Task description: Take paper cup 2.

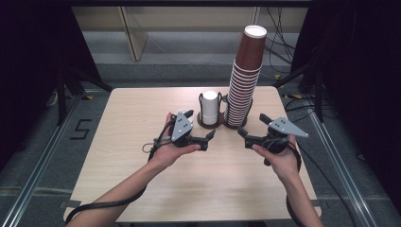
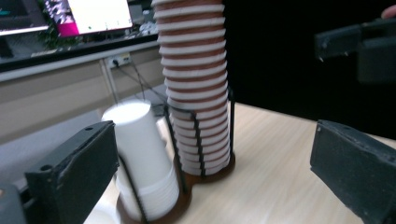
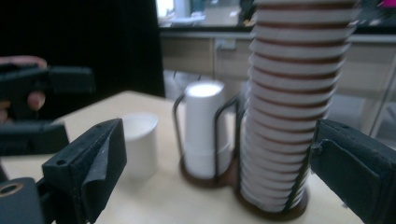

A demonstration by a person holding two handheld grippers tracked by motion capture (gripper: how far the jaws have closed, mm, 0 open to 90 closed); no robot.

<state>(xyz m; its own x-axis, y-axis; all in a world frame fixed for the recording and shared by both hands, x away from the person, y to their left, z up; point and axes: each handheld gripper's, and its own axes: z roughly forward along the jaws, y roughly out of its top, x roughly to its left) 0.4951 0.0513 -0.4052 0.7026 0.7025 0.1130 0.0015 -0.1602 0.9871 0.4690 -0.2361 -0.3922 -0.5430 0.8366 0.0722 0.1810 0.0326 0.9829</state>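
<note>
Both grippers hover over the table, just near of a double cup rack that stands toward the far edge at the middle. The left gripper has its jaws spread wide with nothing between them, and the right gripper is the same — open and empty. Neither touches a cup.

The rack's right bay holds a tall brown stack of inverted paper cups that rises well above the wire posts and leans a little to the right. The left bay holds a short white stack, also upside down. In the right gripper view a single white cup stands upright on the table, to the left of the rack and apart from it; in the high view the left gripper seems to cover that spot.

As a judgement, the work looks barely begun. One white cup appears already set out on the table, while both stacks remain nearly full. Both grippers point at the rack, so the step in hand is probably a reach for another cup — which stack cannot be told. Pulling one cup free of the leaning brown stack would call for care, since it could tip.
</note>
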